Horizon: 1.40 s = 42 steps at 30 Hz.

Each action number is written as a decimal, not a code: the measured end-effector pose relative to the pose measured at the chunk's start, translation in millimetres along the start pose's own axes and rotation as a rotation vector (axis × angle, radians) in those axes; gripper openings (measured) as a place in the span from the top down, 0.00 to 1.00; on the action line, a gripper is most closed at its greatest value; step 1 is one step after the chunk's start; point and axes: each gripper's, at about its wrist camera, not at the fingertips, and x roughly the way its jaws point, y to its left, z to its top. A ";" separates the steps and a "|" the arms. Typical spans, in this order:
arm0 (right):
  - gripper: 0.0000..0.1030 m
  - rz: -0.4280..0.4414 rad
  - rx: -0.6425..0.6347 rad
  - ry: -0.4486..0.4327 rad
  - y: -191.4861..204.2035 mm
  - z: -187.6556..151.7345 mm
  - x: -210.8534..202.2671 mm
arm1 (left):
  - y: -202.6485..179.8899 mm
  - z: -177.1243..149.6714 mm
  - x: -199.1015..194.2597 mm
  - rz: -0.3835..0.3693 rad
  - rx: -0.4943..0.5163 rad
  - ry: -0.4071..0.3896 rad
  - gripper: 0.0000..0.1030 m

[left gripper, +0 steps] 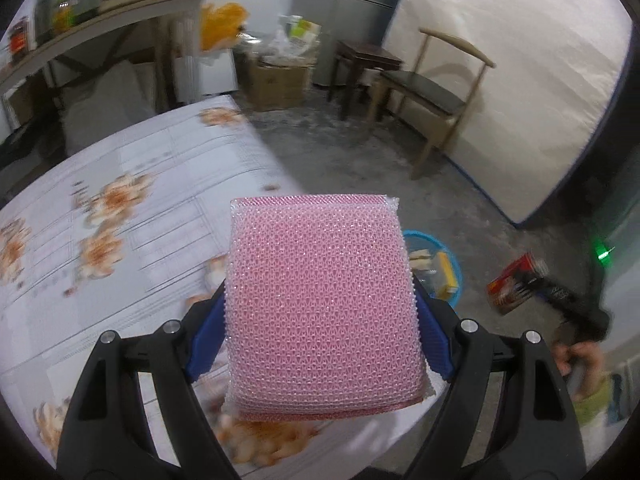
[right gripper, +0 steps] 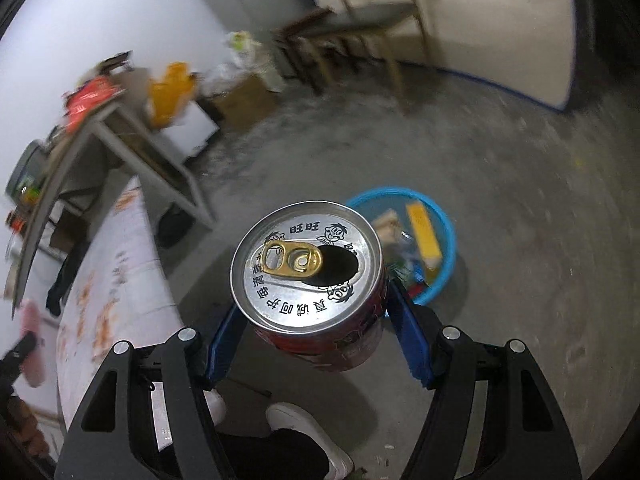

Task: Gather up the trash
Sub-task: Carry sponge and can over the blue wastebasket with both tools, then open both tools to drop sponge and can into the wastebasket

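My left gripper (left gripper: pixel 320 320) is shut on a pink mesh scouring sponge (left gripper: pixel 320 300) and holds it above the edge of the floral-cloth table (left gripper: pixel 120 208). My right gripper (right gripper: pixel 310 320) is shut on an opened red drink can (right gripper: pixel 308 268) with a silver top, held over the floor. The can and right gripper also show in the left wrist view (left gripper: pixel 516 288). A blue basin (right gripper: pixel 444 248) on the floor holds trash, among it a yellow box (right gripper: pixel 424 236). It lies just beyond the can, and shows partly behind the sponge in the left wrist view (left gripper: pixel 452 268).
A wooden chair (left gripper: pixel 432 96) and a dark stool (left gripper: pixel 364 64) stand by the far wall. A cardboard box (left gripper: pixel 276 80) with bags sits in the corner. A cluttered side table (left gripper: pixel 100 28) stands at the left. My white shoes (right gripper: pixel 304 436) are on the concrete floor.
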 end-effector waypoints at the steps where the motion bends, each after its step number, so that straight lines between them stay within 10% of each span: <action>1: 0.35 -0.003 0.020 0.012 -8.8 -0.9 6.7 | -10.0 8.9 6.9 -0.032 0.008 0.015 0.25; 10: 0.35 0.007 0.103 0.059 -46.1 -6.4 36.2 | -108.4 59.4 120.6 -0.273 0.083 0.284 0.25; 22: 0.35 -0.022 0.127 0.105 -76.8 -11.5 44.0 | -200.6 62.8 297.2 -0.170 0.112 0.437 0.17; 42: 0.32 -0.138 -0.052 0.179 -33.3 50.5 129.6 | -85.8 50.0 91.7 -0.236 -0.012 0.200 0.17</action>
